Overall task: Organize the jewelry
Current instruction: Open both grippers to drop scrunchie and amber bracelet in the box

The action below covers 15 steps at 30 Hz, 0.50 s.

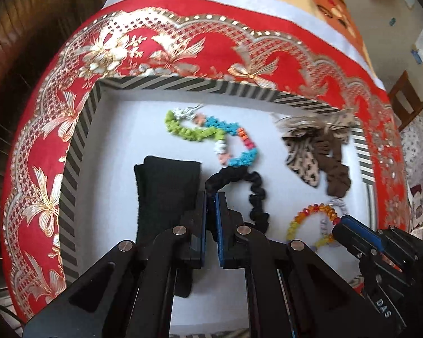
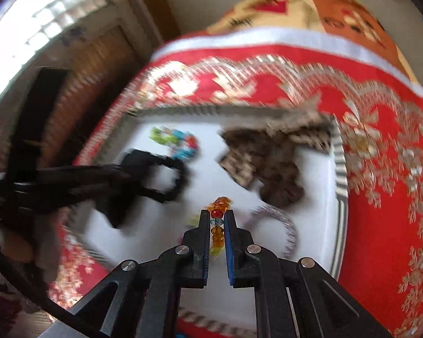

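A striped-rim tray (image 1: 79, 146) with a white floor holds the items. My left gripper (image 1: 211, 197) is shut on a black scrunchie (image 1: 255, 194), also in the right wrist view (image 2: 173, 180). My right gripper (image 2: 217, 215) is shut on an orange-yellow bead bracelet (image 2: 217, 232), seen in the left wrist view (image 1: 310, 214) with the right gripper (image 1: 339, 225) at its right side. A multicolour bead bracelet (image 1: 211, 135) lies at the tray's back, a brown scrunchie (image 1: 335, 169) and leopard bow (image 1: 301, 160) at the right.
A black felt pad (image 1: 166, 191) lies in the tray to the left of my left gripper. A grey-white bangle (image 2: 279, 225) lies to the right of my right gripper. The tray rests on a red and gold cloth (image 1: 155, 45). The right wrist view is motion-blurred.
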Each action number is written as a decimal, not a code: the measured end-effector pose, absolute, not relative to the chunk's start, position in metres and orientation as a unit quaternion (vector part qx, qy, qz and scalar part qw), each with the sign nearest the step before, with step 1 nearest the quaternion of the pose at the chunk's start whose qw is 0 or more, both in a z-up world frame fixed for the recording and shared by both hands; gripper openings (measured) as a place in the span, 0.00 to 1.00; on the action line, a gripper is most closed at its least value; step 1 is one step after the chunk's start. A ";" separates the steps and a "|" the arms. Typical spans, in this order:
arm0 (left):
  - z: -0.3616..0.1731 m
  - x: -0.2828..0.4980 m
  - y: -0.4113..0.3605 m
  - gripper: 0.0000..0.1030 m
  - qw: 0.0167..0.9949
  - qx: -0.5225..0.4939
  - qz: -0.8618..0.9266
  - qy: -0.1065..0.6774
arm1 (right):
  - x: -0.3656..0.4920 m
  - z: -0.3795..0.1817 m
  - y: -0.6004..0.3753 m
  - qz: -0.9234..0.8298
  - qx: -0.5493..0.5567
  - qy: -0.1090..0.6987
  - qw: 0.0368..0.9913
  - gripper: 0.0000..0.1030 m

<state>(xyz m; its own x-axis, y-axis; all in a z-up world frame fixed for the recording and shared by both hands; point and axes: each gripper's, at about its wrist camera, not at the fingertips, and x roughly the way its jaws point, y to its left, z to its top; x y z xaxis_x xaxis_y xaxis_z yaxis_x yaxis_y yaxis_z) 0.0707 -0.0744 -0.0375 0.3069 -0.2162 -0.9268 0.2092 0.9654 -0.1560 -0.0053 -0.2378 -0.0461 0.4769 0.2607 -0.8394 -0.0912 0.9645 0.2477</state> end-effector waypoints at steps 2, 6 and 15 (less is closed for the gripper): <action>-0.041 0.073 -0.075 0.05 0.807 -0.001 -0.130 0.576 | -0.001 -0.056 -0.242 0.100 0.089 0.509 0.850 0.08; -0.042 0.073 -0.078 0.05 0.810 0.004 -0.127 0.573 | 0.003 -0.064 -0.237 0.106 0.082 0.515 0.847 0.08; -0.038 0.075 -0.085 0.41 0.813 -0.014 -0.137 0.566 | 0.004 -0.064 -0.235 0.114 0.075 0.518 0.844 0.13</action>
<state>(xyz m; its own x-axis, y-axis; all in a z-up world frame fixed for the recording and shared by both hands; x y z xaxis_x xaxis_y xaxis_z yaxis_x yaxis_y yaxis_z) 0.0752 -0.0845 -0.0383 0.3213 -0.2379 -0.9166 0.2058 0.9623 -0.1777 0.0037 -0.2346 -0.0637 0.4368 0.2705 -0.8579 -0.1142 0.9627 0.2454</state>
